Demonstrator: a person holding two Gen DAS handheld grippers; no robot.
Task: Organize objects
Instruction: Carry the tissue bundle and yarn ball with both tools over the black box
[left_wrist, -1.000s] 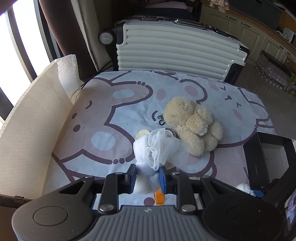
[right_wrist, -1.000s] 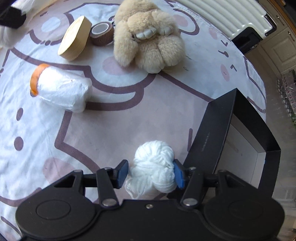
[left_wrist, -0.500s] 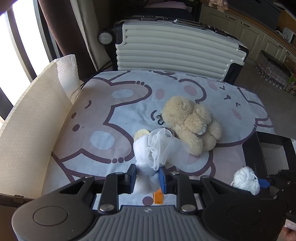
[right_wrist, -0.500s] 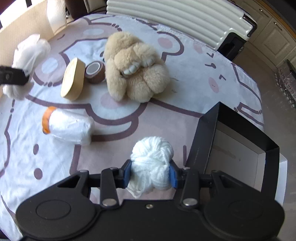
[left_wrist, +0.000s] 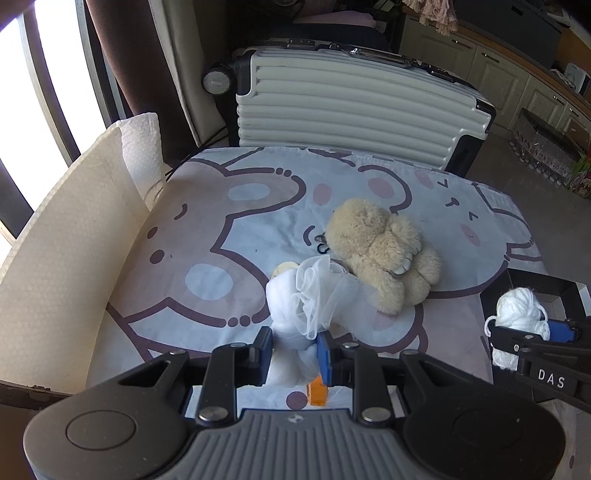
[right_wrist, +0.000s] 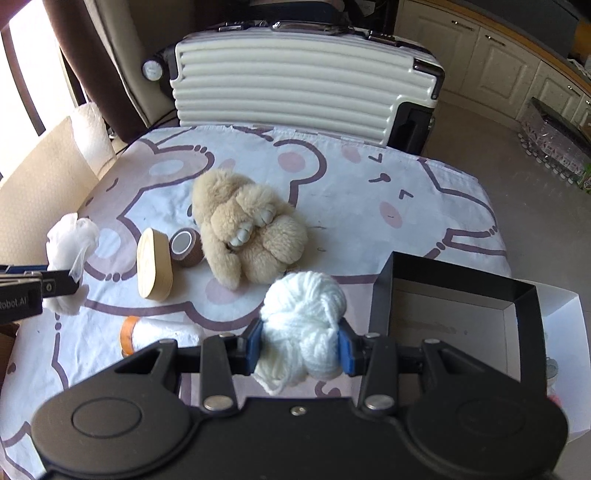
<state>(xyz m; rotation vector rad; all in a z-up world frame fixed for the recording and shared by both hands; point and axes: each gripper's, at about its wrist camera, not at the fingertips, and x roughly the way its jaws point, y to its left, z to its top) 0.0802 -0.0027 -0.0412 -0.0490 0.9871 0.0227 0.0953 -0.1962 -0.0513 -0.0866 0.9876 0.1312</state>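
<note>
Left wrist view: we look steeply down and forward along the left gripper (left_wrist: 293, 349), close above the tablecloth (left_wrist: 221, 221).
Right wrist view: we look the same way along the right gripper (right_wrist: 301, 341), over the cloth's box side.
Facing: both toward the white suitcase (left_wrist: 354, 107).
Shared ground: plush bear (right_wrist: 247, 229), suitcase, black box (right_wrist: 458, 288); each view shows the other gripper.

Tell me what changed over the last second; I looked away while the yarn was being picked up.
The right gripper closed on the white yarn ball and lifted it off the tablecloth, beside the black box. The left gripper stayed shut on the white mesh pouf, unmoved. The plush toy, wooden lid and tape roll stayed put.
</note>
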